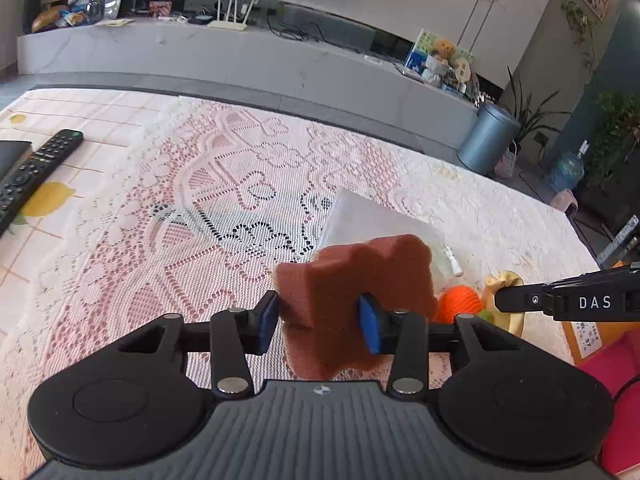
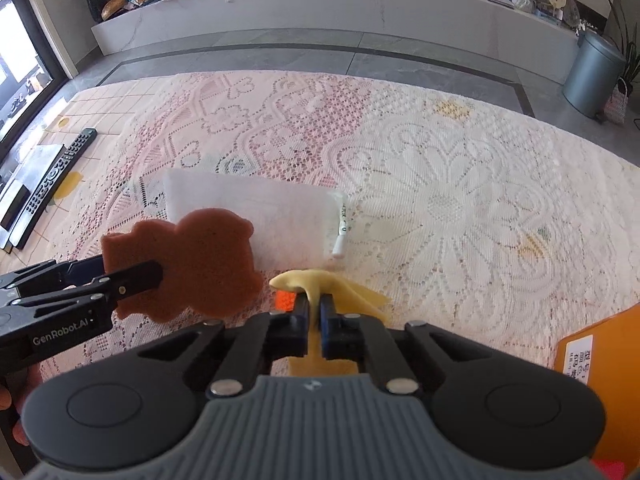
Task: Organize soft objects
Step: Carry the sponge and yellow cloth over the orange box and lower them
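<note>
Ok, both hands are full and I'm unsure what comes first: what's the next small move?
Probably carry the brown sponge, clamped in the left gripper, over to the white pouch just ahead; the right gripper only pinches the yellow cloth.

- Brown sponge (image 1: 356, 300): a flat, lobed slab of rust-brown foam, held upright off the table above the lace cloth.
- Yellow cloth (image 2: 320, 284): pale, thin and limp, pinched into a bunched fold with its loose end drooping.
- Orange knitted ball (image 1: 458, 304): bright orange, on the table just beside the yellow cloth.
- White pouch (image 2: 256, 216): flat, translucent, lying on the lace.
</note>
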Demonstrator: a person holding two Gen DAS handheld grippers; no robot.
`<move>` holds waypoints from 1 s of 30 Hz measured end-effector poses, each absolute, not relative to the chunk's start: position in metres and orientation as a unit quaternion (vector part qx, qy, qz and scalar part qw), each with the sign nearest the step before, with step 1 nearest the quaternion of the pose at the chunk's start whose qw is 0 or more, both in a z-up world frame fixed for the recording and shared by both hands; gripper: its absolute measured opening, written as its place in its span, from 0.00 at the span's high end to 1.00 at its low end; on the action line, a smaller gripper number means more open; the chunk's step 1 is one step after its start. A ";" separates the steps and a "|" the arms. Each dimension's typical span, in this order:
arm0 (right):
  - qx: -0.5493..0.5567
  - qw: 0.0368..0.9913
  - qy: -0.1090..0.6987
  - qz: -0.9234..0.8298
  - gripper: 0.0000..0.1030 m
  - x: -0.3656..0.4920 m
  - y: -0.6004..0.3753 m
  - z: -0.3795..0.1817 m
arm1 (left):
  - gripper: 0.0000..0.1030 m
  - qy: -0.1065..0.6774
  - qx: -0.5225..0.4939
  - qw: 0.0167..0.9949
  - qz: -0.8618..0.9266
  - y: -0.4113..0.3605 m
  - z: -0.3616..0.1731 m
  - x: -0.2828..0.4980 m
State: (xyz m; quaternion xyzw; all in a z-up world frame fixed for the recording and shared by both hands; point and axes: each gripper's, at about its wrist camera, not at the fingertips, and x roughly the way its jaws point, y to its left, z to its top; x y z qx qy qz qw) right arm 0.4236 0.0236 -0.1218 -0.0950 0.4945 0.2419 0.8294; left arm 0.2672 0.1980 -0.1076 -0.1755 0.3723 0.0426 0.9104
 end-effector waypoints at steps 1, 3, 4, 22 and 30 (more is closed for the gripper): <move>-0.097 0.832 0.489 0.244 0.97 0.420 0.023 -0.118 | 0.55 0.365 -0.179 0.912 0.044 0.197 -0.103 0.263; -0.100 0.837 0.477 0.249 0.98 0.412 0.020 -0.111 | 0.57 0.354 -0.183 0.916 0.049 0.195 -0.095 0.254; -0.101 0.839 0.472 0.252 0.98 0.408 0.020 -0.107 | 0.57 0.348 -0.184 0.918 0.051 0.193 -0.091 0.250; -0.046 0.860 0.413 0.297 0.98 0.325 -0.035 -0.030 | 0.58 0.284 -0.159 0.944 0.049 0.149 -0.025 0.167; -0.017 0.876 0.381 0.293 0.97 0.291 -0.088 0.007 | 0.58 0.263 -0.151 0.952 0.050 0.124 -0.001 0.139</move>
